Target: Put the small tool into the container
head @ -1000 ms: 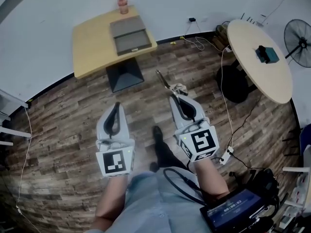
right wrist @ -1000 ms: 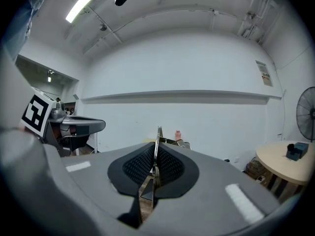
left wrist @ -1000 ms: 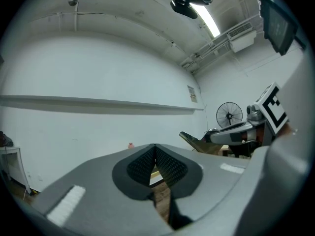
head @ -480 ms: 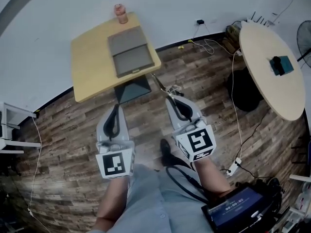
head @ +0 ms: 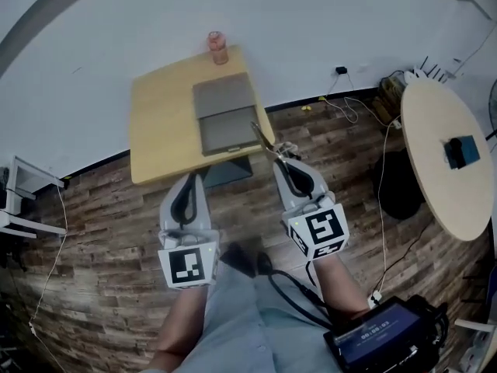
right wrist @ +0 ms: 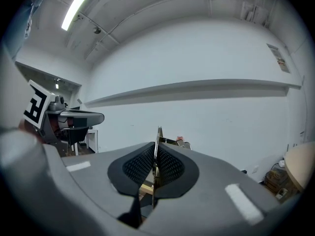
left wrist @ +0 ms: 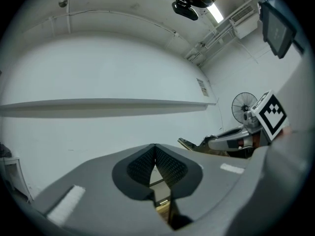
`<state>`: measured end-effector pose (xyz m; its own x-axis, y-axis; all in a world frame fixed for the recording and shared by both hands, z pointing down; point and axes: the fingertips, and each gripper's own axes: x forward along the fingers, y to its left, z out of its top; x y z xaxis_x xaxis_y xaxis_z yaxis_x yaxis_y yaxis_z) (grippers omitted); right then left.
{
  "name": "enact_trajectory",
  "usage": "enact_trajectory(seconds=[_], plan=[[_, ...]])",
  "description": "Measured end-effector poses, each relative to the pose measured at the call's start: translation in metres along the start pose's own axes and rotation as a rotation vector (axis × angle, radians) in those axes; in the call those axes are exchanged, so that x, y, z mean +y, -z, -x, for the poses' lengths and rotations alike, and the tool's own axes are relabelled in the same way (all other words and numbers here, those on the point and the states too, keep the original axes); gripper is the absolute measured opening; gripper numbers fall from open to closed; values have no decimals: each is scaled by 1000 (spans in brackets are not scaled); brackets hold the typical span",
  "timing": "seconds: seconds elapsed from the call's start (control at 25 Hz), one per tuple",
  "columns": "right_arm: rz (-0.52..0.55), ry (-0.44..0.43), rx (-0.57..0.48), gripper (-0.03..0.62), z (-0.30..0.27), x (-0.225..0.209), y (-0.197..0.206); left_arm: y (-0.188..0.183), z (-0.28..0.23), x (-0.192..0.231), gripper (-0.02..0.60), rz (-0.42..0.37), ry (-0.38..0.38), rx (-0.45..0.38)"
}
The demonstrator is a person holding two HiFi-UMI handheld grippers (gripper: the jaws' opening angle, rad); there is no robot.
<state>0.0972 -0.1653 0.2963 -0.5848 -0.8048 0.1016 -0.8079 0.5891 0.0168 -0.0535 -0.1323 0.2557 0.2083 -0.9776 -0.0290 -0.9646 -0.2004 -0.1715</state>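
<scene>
Wood floor (head: pixel 93 208) below; small tool (head: pixel 264 137) pinched in right gripper (head: pixel 283 158), tip protruding.

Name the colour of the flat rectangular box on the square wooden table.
Grey box; the head view shows it best.

Colours from my end: the tabletop (head: pixel 159 123) is pale yellow wood, and the container (head: pixel 224 115) on it is flat dull grey. At the tabletop's far edge there's a salmon-orange bottle (head: pixel 217 47). The left gripper (head: pixel 189 179) and right gripper (head: pixel 281 158) are both light grey, black and dimpled on the inside, with black-and-white square markers. The small tool (head: pixel 262 136) looks shiny silver with a brassy tint. The floor (head: pixel 101 231) below the tabletop is streaky brown planks.
</scene>
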Motion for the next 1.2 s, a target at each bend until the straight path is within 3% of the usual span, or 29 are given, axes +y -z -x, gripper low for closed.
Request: enact_trajectory(seconds=[0.48, 1.2], plan=[[14, -21, 54, 9, -93, -16, 9, 32, -72, 56, 9, 98, -35, 23], [66, -131, 187, 9, -266, -24, 51, 105, -202, 158, 9, 188, -42, 119]])
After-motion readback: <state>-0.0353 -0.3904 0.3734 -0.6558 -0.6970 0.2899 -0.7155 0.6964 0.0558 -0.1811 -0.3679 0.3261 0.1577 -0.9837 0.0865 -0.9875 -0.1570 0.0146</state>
